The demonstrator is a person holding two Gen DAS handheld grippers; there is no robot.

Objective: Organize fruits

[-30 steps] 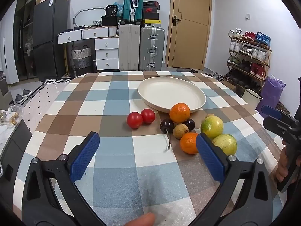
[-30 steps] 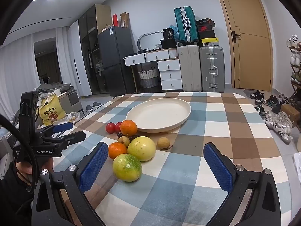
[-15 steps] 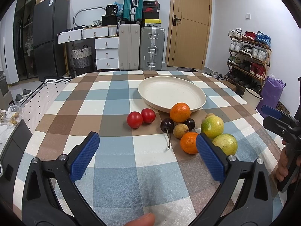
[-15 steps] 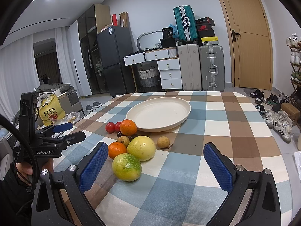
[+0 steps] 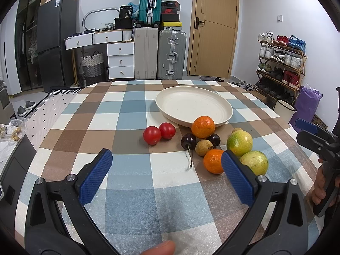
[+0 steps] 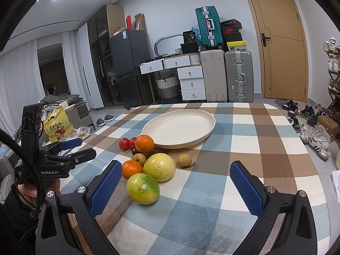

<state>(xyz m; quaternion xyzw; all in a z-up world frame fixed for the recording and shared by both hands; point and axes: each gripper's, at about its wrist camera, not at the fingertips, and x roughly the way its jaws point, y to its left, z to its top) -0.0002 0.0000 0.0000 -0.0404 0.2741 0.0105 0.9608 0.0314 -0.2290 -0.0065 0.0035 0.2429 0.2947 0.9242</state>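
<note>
An empty cream plate (image 5: pixel 193 108) (image 6: pixel 178 127) sits on the checked tablecloth. In front of it lies a cluster of fruit: two red tomatoes (image 5: pixel 152 135), two oranges (image 5: pixel 203 126) (image 5: pixel 213 161), dark cherries (image 5: pixel 188 141), small brown longans (image 5: pixel 203 147) (image 6: pixel 184 160) and two yellow-green round fruits (image 5: pixel 239 143) (image 6: pixel 143 188). My left gripper (image 5: pixel 166 176) is open and empty, hovering near the table's front, fruit just beyond it. My right gripper (image 6: pixel 175 186) is open and empty, with the nearest green fruit between its fingers' line of sight.
The table (image 5: pixel 119 114) edge falls off to the floor at left and right. Suitcases (image 5: pixel 172 57), drawers and a fridge stand behind, a shoe rack (image 5: pixel 280 63) at the right. Each gripper shows in the other's view (image 5: pixel 318 142) (image 6: pixel 53 157).
</note>
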